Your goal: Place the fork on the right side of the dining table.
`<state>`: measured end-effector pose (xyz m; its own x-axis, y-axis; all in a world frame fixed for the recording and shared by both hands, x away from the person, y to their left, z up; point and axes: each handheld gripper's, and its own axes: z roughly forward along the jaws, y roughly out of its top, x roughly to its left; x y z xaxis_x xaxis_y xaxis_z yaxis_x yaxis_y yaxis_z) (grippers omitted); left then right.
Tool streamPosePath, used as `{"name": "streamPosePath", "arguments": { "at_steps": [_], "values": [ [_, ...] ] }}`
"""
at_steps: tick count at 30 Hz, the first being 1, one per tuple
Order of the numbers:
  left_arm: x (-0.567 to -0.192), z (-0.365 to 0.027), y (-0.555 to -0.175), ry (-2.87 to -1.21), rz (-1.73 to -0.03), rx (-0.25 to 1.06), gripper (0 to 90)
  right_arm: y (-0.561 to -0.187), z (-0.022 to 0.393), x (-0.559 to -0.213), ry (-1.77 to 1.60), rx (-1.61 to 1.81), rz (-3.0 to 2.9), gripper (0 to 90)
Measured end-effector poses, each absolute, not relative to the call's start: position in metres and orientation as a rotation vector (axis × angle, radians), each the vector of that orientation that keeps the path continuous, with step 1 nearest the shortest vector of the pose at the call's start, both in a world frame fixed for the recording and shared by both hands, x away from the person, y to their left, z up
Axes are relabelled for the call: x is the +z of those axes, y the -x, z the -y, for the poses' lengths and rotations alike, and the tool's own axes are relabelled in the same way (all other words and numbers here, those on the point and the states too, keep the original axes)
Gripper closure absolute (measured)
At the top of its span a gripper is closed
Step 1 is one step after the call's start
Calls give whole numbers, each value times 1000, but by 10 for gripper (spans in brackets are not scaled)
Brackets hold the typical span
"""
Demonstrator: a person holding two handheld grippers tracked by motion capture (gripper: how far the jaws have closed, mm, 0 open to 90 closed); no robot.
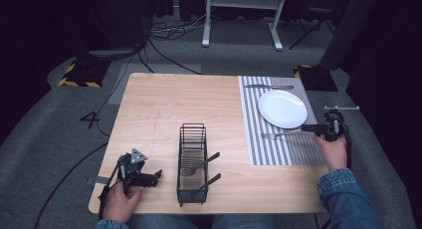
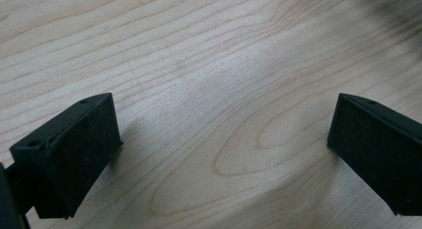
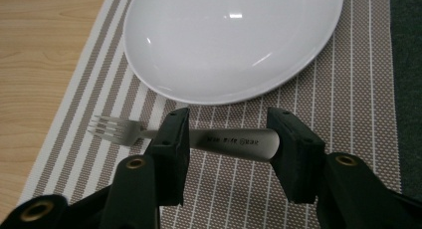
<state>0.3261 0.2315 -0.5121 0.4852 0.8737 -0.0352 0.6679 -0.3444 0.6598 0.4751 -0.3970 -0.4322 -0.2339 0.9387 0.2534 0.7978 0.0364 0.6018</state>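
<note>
A silver fork (image 3: 117, 129) lies flat on the striped placemat (image 3: 348, 114), just in front of the white plate (image 3: 229, 40). My right gripper (image 3: 226, 144) hovers low over the fork's handle, jaws apart, with the handle running between them and neither pad pressing on it. In the high view this gripper (image 1: 304, 128) is at the plate's (image 1: 282, 108) near right edge, and the fork (image 1: 276, 135) points left. My left gripper (image 1: 158, 175) rests near the table's front left corner. Its jaws stand wide over bare wood (image 2: 199, 64) with nothing between them.
A black wire cutlery caddy (image 1: 192, 162) stands at the front centre of the table and holds a fork and another utensil. A knife (image 1: 268, 86) lies at the far end of the placemat (image 1: 278, 154). The table's right edge is close to my right hand.
</note>
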Motion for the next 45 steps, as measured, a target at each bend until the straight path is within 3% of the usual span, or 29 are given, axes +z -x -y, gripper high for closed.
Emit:
{"name": "streamPosePath", "arguments": {
  "at_steps": [31,45],
  "values": [
    [-512,-231,-326,-2118,-1266,435,2,-476,416,-468,-1935,931,-2153,481],
    [-512,-231,-326,-2118,-1268,435,2,-478,421,-472,-1970,884,-2120,347]
  ]
}}
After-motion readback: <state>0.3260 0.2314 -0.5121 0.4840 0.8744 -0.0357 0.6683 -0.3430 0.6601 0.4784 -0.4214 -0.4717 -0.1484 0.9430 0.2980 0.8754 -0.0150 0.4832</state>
